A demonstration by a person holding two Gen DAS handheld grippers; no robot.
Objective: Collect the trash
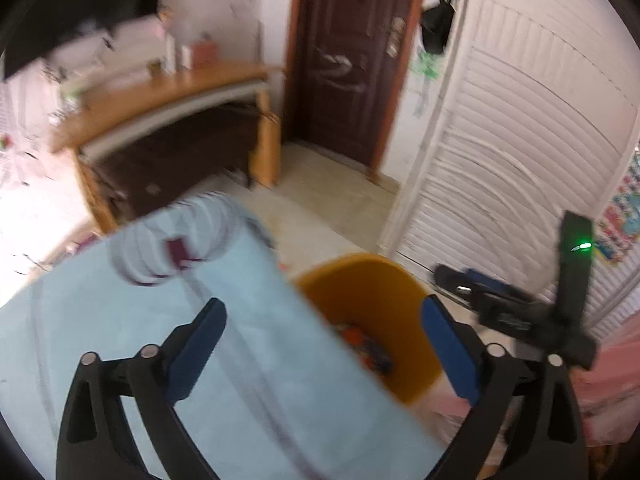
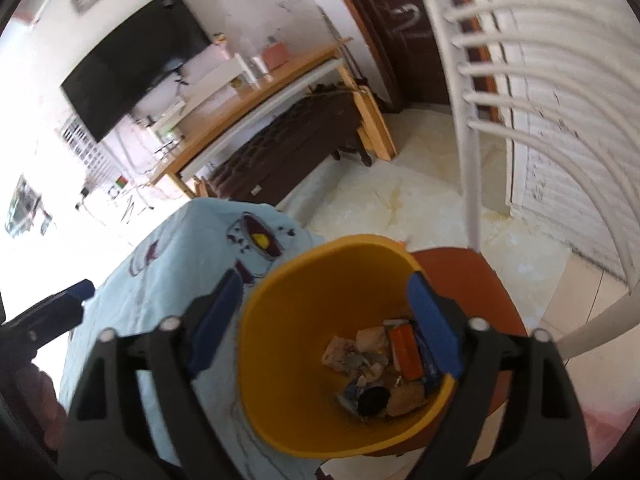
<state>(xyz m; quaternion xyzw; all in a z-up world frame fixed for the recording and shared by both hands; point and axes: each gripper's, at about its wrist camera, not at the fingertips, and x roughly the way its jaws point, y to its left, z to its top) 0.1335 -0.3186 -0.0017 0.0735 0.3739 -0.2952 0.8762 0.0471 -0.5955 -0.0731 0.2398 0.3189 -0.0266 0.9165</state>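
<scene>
A yellow bin [image 2: 288,344] stands on a brown chair seat [image 2: 492,276] beside a table with a light blue cloth [image 2: 160,280]. Several pieces of trash [image 2: 380,364] lie at its bottom: wrappers, an orange pack, a dark lid. My right gripper [image 2: 324,320] is open and empty above the bin's mouth. My left gripper [image 1: 324,344] is open and empty over the cloth's edge [image 1: 180,360], with the bin [image 1: 372,300] to its right. The right gripper's body [image 1: 520,312] shows in the left wrist view, blurred.
A white slatted chair back [image 2: 468,120] rises behind the bin. A wooden desk [image 2: 260,100] with a TV [image 2: 132,64] stands along the far wall, a dark door [image 1: 348,64] and white louvered doors [image 1: 520,140] beyond. Tiled floor [image 2: 400,192] lies between.
</scene>
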